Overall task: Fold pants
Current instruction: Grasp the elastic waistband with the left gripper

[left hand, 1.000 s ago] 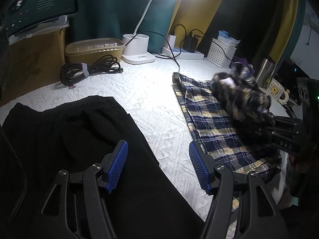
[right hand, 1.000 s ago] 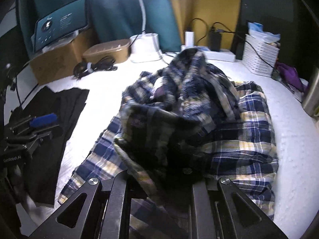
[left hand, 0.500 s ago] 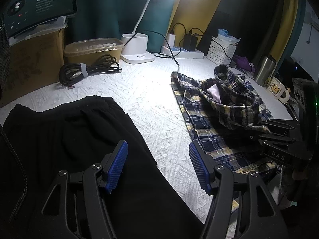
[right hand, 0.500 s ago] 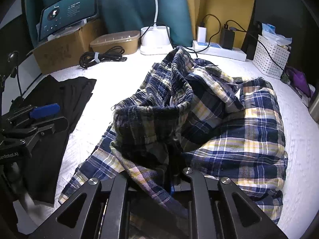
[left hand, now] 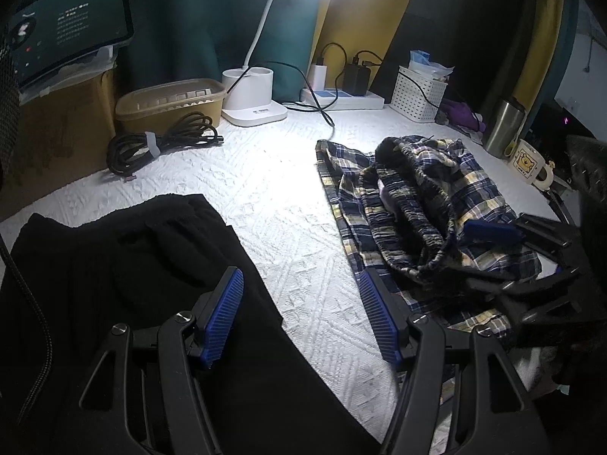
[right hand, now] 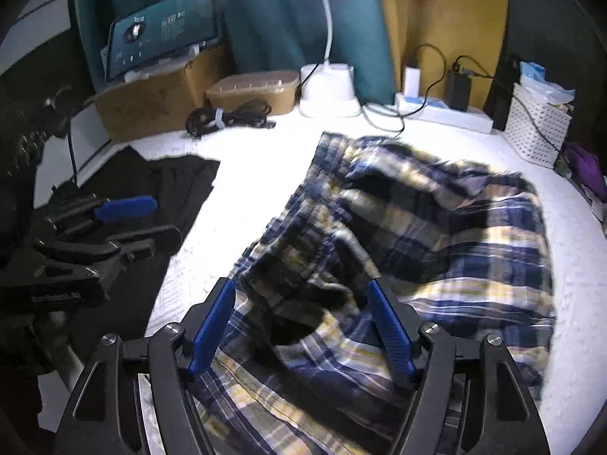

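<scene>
The plaid pants (right hand: 436, 227) lie crumpled on the white cover (left hand: 265, 189), their waistband bunched on top. My right gripper (right hand: 301, 322) hangs over their near edge. Its jaws are opening, the blue pads (right hand: 212, 326) stand clear of the cloth, and a dark fold lies loose between them. In the left wrist view the pants (left hand: 417, 204) are at right with the right gripper (left hand: 485, 254) beside them. My left gripper (left hand: 299, 303) stands open with nothing in it, above the edge of a black garment (left hand: 132, 284).
Along the back stand a cardboard box with a tablet (left hand: 68, 26), a tan container (left hand: 170, 102), a coiled black cable (left hand: 159, 142), a white lamp base (left hand: 252, 94), a power strip (left hand: 341, 96) and a white basket (left hand: 417, 94). A steel tumbler (left hand: 504, 125) and a mug (left hand: 529, 163) stand at right.
My right gripper has opened and let go of the plaid waistband, which has dropped from its lifted heap onto the rest of the pants. The left gripper has stayed where it was.
</scene>
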Demonstrator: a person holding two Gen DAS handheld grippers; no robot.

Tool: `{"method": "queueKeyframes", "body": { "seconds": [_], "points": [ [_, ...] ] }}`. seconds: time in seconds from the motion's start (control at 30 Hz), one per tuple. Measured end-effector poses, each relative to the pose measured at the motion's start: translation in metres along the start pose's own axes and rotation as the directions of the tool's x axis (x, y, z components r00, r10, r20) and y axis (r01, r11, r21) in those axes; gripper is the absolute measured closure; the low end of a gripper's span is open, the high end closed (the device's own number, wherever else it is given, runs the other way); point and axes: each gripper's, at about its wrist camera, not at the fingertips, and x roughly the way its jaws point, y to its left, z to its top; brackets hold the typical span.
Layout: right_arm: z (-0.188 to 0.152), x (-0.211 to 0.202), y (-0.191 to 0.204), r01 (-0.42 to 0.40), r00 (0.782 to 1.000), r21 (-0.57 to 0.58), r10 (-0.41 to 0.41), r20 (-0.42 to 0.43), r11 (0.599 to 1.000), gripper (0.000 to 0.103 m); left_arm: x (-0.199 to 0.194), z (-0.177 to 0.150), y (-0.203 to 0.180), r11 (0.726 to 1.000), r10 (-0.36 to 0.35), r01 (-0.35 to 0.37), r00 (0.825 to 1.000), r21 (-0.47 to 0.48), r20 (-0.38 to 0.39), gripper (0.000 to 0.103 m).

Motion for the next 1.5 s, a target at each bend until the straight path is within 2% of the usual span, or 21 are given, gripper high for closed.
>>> {"method": "queueKeyframes", "body": {
  "seconds": [0.17, 0.3, 0.53, 0.7, 0.77, 0.87, 1.07, 1.13, 1.27, 1.3, 1.33, 1.37, 1.4, 1.5],
  "points": [
    [0.004, -0.027, -0.025, 0.029, 0.998, 0.035, -0.031, 0.058, 0.999, 0.028, 0.003, 0.01, -0.015, 1.0, 0.001, -0.001, 1.0, 0.012, 0.003, 0.039],
    [0.002, -0.044, -0.061, 0.067, 0.995, 0.105, -0.075, 0.072, 0.992, 0.027, 0.006, 0.02, -0.035, 0.999, -0.025, 0.025, 1.0, 0.046, 0.01, 0.039],
    [-0.014, -0.058, -0.126, 0.141, 0.987, 0.232, -0.154, 0.041, 0.963, 0.027, 0.023, 0.034, -0.079, 0.988, -0.106, 0.106, 0.994, 0.111, -0.003, 0.039],
    [-0.031, -0.052, -0.148, 0.17, 0.984, 0.255, -0.176, 0.001, 0.952, 0.027, 0.047, 0.037, -0.095, 0.982, -0.099, 0.105, 0.994, 0.158, -0.043, 0.04],
    [-0.035, -0.047, -0.15, 0.181, 0.983, 0.252, -0.184, -0.013, 0.951, 0.027, 0.058, 0.039, -0.097, 0.98, -0.085, 0.093, 0.995, 0.175, -0.055, 0.069],
    [-0.039, -0.042, -0.151, 0.182, 0.983, 0.24, -0.182, -0.024, 0.953, 0.027, 0.069, 0.044, -0.087, 0.984, -0.068, 0.075, 0.996, 0.158, -0.054, 0.078],
    [-0.052, -0.041, -0.147, 0.2, 0.98, 0.209, -0.193, -0.054, 0.957, 0.027, 0.081, 0.051, -0.07, 0.99, 0.0, 0.006, 0.999, 0.142, -0.036, 0.079],
    [-0.056, -0.047, -0.148, 0.198, 0.98, 0.225, -0.192, -0.048, 0.954, 0.027, 0.083, 0.051, -0.065, 0.993, -0.001, 0.006, 0.999, 0.118, -0.044, 0.079],
    [-0.065, -0.064, -0.149, 0.14, 0.99, 0.25, -0.138, -0.025, 0.958, 0.027, 0.075, 0.051, -0.067, 0.993, 0.003, 0.0, 1.0, 0.116, -0.031, 0.078],
    [-0.069, -0.065, -0.148, 0.113, 0.994, 0.252, -0.109, -0.027, 0.961, 0.033, 0.073, 0.05, -0.069, 0.993, 0.004, 0.0, 0.999, 0.121, -0.033, 0.078],
    [-0.071, -0.063, -0.147, 0.095, 0.995, 0.254, -0.09, -0.03, 0.962, 0.051, 0.072, 0.049, -0.069, 0.993, 0.001, 0.004, 0.999, 0.122, -0.035, 0.078],
    [-0.075, -0.06, -0.145, 0.075, 0.997, 0.264, -0.068, -0.033, 0.962, 0.062, 0.071, 0.047, -0.069, 0.992, -0.003, 0.007, 0.999, 0.123, -0.034, 0.078],
    [-0.076, -0.06, -0.142, 0.06, 0.998, 0.265, -0.054, -0.029, 0.962, 0.083, 0.072, 0.047, -0.069, 0.992, -0.002, 0.007, 0.999, 0.124, -0.035, 0.078],
    [-0.076, -0.064, -0.125, 0.081, 0.997, 0.235, -0.079, -0.019, 0.969, 0.094, 0.072, 0.042, -0.064, 0.994, 0.004, -0.001, 1.0, 0.106, -0.031, 0.078]
  ]
}}
